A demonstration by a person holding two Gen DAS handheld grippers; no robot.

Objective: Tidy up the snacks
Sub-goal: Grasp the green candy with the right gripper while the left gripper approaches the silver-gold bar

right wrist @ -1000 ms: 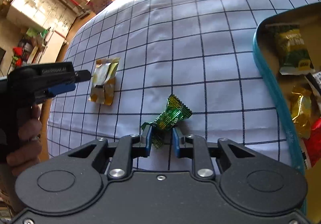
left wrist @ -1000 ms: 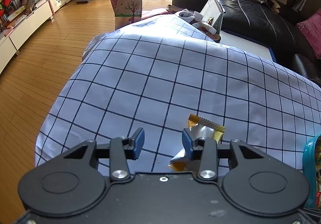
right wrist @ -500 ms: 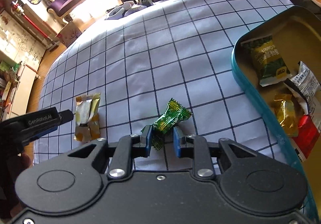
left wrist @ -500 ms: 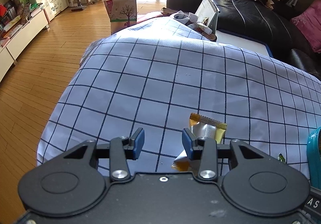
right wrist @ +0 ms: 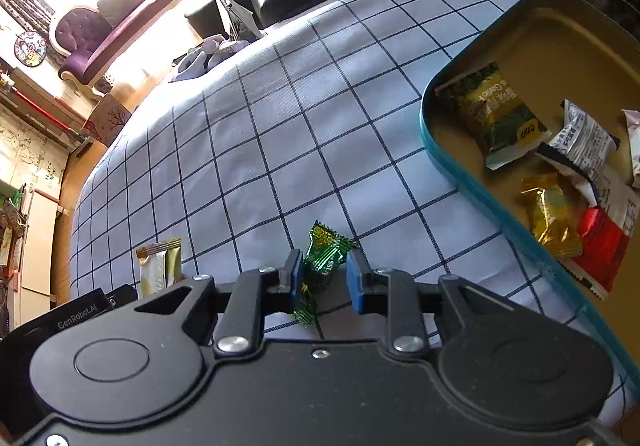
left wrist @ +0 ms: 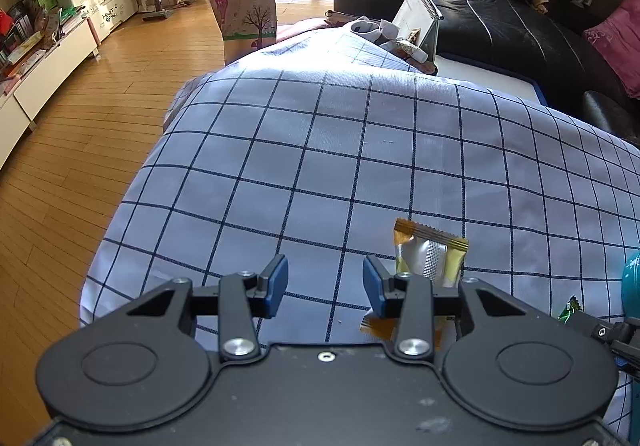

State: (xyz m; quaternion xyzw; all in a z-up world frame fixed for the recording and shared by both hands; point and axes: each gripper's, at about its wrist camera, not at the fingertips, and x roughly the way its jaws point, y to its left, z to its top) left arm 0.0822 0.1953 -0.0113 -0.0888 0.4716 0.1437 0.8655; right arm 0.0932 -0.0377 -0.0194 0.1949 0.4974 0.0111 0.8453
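Observation:
My right gripper [right wrist: 323, 278] is shut on a green wrapped candy [right wrist: 325, 257] and holds it above the checked cloth, left of the teal tin [right wrist: 452, 166]. The tin holds several wrapped snacks, among them a green-yellow packet [right wrist: 496, 114] and a gold candy [right wrist: 550, 214]. My left gripper [left wrist: 323, 292] is open and empty. A gold and silver snack packet [left wrist: 428, 254] lies on the cloth just right of its right finger; it also shows in the right wrist view [right wrist: 159, 266].
The checked cloth [left wrist: 320, 150] covers a low table with its edge at the left. A wooden floor [left wrist: 80, 118] lies beyond, a black sofa [left wrist: 500, 18] behind. A calendar stand and small items [left wrist: 408, 30] sit at the far end.
My right gripper has lifted the green candy and swung right, so the tin fills more of its view. My left gripper has stayed open near the gold packet, pulling back slightly.

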